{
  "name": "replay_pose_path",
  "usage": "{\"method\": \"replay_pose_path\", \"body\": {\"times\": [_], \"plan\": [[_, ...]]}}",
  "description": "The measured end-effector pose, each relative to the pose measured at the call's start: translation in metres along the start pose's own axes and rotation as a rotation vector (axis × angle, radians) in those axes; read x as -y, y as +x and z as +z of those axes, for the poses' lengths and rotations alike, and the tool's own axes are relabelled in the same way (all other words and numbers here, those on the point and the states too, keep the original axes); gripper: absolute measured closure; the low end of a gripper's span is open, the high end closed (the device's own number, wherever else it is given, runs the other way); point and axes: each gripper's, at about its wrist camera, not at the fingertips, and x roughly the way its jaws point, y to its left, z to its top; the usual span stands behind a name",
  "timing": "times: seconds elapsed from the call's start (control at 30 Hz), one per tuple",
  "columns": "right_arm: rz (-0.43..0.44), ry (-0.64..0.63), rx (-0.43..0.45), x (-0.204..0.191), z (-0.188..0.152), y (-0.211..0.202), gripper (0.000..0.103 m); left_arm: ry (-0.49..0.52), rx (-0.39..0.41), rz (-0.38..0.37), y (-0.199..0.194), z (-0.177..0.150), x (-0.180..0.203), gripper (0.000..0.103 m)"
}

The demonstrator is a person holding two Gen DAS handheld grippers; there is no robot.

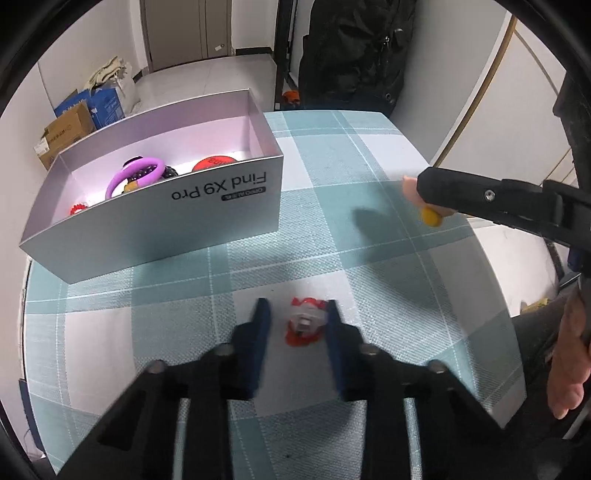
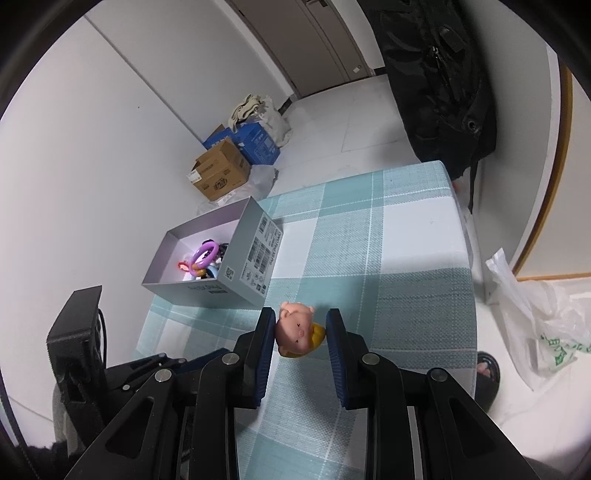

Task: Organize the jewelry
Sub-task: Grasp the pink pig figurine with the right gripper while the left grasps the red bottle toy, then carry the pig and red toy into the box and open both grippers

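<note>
Now pig toy (image 2: 298,334) sits btwn R gripper (image 2: 300,332) jaws — clamped.

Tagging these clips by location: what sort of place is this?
Probably a home room or entryway: a cloth-covered table, cardboard boxes by the wall, a black coat hanging, a door.

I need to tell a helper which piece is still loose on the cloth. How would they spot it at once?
Start at the grey box on the checked tablecloth, then look toward the near edge, between the left gripper's open jaws. There lies a small red and clear trinket, alone on the cloth; the purple ring and other pieces are in the box.
</note>
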Motion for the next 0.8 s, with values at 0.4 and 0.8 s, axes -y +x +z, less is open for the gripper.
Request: {"method": "replay_pose_path", "body": {"times": [0.4, 0.8], "plan": [[-0.002, -0.010, 0.010, -0.011, 0.001, -0.007, 0.076, -0.020, 0.019, -0.056, -0.007, 0.002, -0.003, 0.089], [0.079, -0.095, 0.034, -0.058, 0.036, -0.014, 0.076, -0.110, 0.159, -0.140, -0.064, 0.038, -0.040, 0.089]]}}
